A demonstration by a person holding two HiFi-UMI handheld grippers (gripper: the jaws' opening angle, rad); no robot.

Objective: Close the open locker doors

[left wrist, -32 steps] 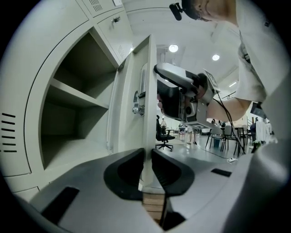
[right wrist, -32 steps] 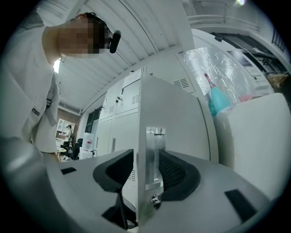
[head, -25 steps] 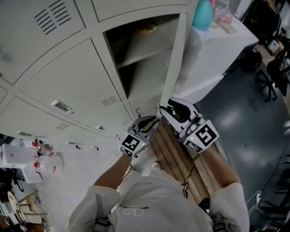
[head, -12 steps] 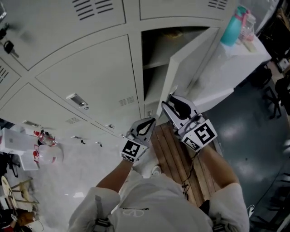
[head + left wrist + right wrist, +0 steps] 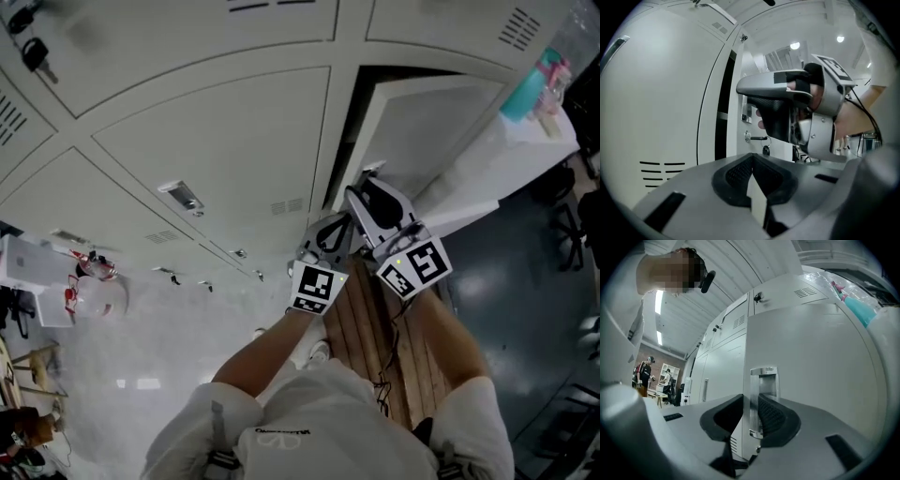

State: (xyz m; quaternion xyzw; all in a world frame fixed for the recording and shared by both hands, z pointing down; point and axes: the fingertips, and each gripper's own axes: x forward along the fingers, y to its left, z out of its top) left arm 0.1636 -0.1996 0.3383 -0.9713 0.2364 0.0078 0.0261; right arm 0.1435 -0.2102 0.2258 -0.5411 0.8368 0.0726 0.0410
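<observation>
My right gripper [image 5: 751, 401] has just closed onto the free edge of the locker door [image 5: 441, 120], upper right in the head view, so I'd push steadily until it latches, keeping my left gripper [image 5: 752, 176] pressed together, empty and clear.

Nothing was legible on lockers [image 5: 216, 141] or door [image 5: 441, 127]; shirt [image 5: 319, 412] print, bottom centre, was too blurred.
</observation>
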